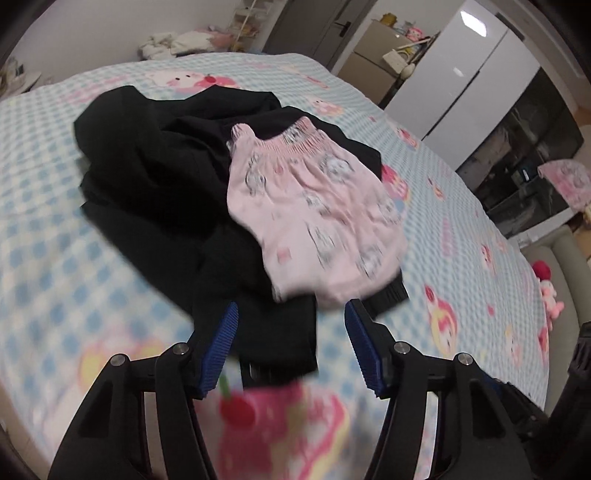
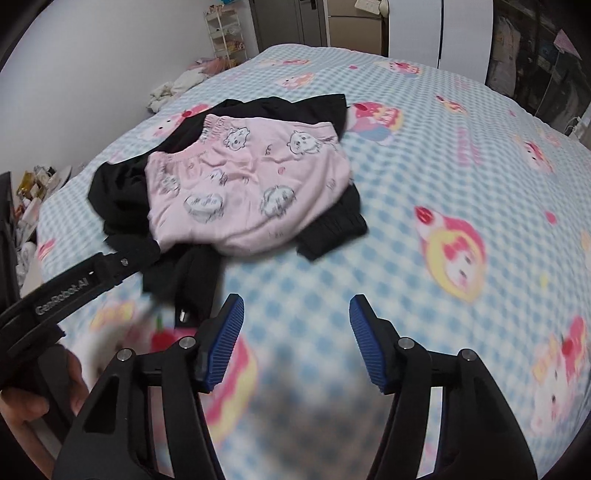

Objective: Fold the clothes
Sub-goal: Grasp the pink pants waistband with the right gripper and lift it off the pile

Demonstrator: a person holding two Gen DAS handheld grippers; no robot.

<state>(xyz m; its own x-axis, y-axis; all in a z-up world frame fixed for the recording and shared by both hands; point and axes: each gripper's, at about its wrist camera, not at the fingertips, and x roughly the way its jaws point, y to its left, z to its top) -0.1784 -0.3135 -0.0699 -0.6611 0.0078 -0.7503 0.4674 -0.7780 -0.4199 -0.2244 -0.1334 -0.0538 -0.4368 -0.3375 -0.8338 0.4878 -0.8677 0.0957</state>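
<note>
Pink printed pyjama shorts [image 1: 314, 218] lie crumpled on top of a black garment [image 1: 155, 173] in the middle of the bed. My left gripper [image 1: 291, 314] is open and empty, its blue pads just above the near edge of the black garment. In the right wrist view the pink shorts [image 2: 251, 184] and black garment [image 2: 122, 199] lie ahead to the left. My right gripper [image 2: 295, 306] is open and empty over bare sheet, short of the clothes. The left gripper's arm [image 2: 81, 277] reaches in from the left towards the black garment.
The bed has a blue checked sheet [image 2: 424, 155] with pink cartoon prints. White bedding [image 1: 177, 42] lies at the far edge by the wall. A white wardrobe [image 1: 469, 81] and dark shelves [image 1: 528, 147] stand beyond the bed's right side. A white wire rack [image 2: 225, 33] stands by the wall.
</note>
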